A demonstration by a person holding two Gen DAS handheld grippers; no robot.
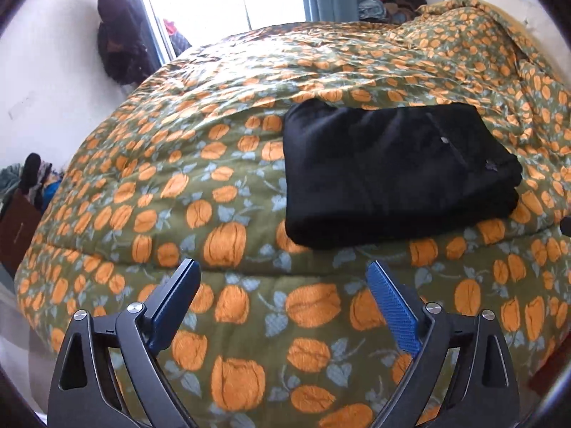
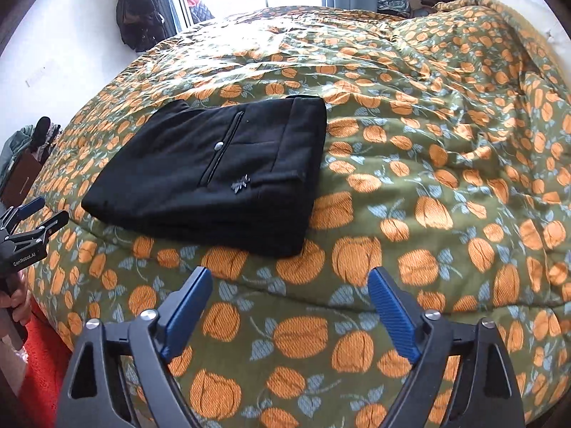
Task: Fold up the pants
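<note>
The black pants (image 1: 396, 167) lie folded into a compact rectangular stack on the pumpkin-print comforter (image 1: 221, 178). In the right wrist view the pants (image 2: 221, 171) show a zip pocket and a small emblem on top. My left gripper (image 1: 282, 271) is open and empty, held back from the stack's near edge. My right gripper (image 2: 289, 276) is open and empty, just in front of the stack's near right corner. The left gripper also shows at the left edge of the right wrist view (image 2: 39, 212), open, held by a hand.
The comforter is bunched up at the far right (image 2: 499, 53). Dark clothes hang on the wall (image 1: 117, 35) left of a bright window. A clothes pile (image 2: 410, 0) sits behind the bed. A red rug (image 2: 43, 374) lies on the floor at left.
</note>
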